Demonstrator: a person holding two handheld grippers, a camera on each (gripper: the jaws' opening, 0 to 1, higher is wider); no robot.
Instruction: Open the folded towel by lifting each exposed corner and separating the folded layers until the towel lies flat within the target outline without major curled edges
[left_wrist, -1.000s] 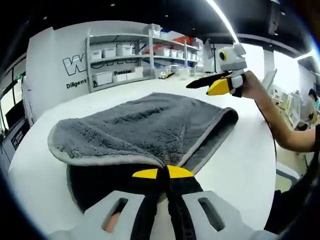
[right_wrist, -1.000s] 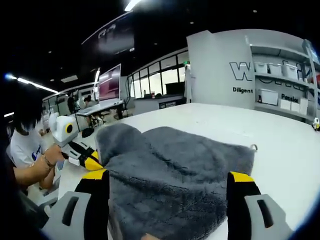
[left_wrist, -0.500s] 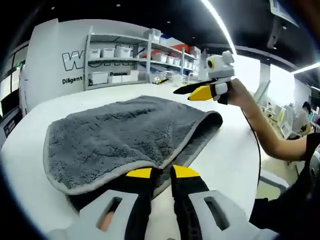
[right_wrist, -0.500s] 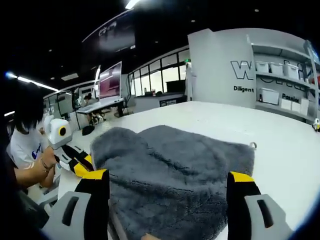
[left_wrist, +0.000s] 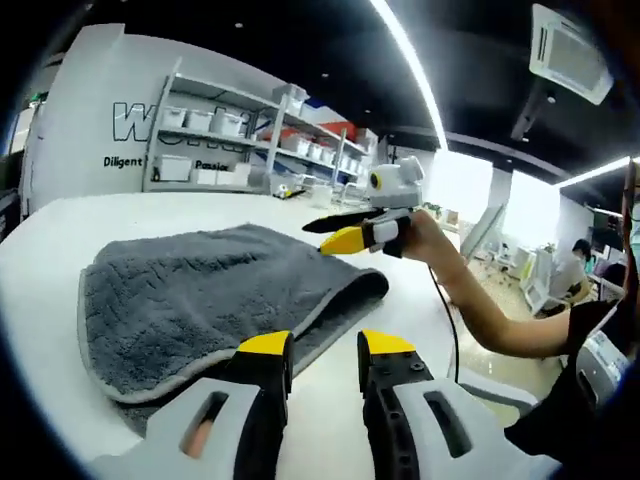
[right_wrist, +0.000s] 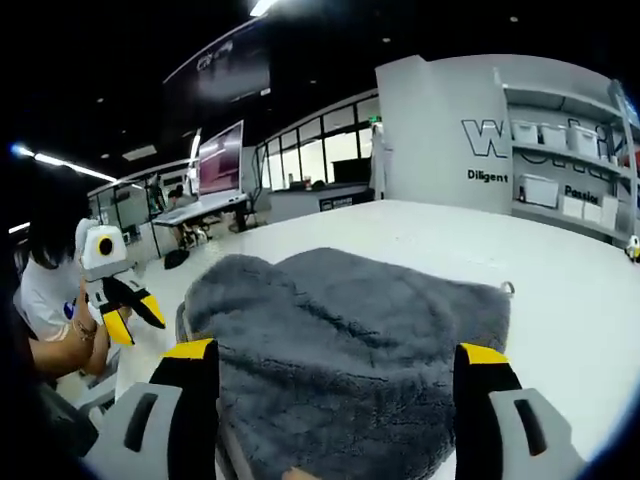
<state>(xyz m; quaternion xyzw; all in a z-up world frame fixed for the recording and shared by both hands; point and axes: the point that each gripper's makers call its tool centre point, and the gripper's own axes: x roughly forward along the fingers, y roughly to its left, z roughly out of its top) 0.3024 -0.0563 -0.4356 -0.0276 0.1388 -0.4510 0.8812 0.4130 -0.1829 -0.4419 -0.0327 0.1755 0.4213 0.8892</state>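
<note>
A grey plush towel (left_wrist: 190, 290) lies folded on the white table (left_wrist: 415, 315), its pale-edged top layer resting on the lower one. My left gripper (left_wrist: 325, 350) is open just short of the towel's near edge, with nothing between its yellow-tipped jaws. A hand holds my right gripper (left_wrist: 318, 237) above the towel's far side. In the right gripper view that right gripper (right_wrist: 335, 352) stands wide open over the towel (right_wrist: 350, 340). The left gripper (right_wrist: 135, 318) hangs off the towel's left edge, jaws apart. A small hanging loop (right_wrist: 508, 291) sticks out at one towel corner.
Shelves with white bins (left_wrist: 215, 140) and a lettered white wall (right_wrist: 480, 140) stand behind the table. A person's arm (left_wrist: 480, 310) reaches in from the right. Desks and a monitor (right_wrist: 220, 165) lie beyond the table's far edge. Bare tabletop (right_wrist: 570, 310) surrounds the towel.
My left gripper was shut on the towel's near corner, then opened and let it go, drawing back. The raised layer has settled flatter. The right gripper stays open over the towel.
</note>
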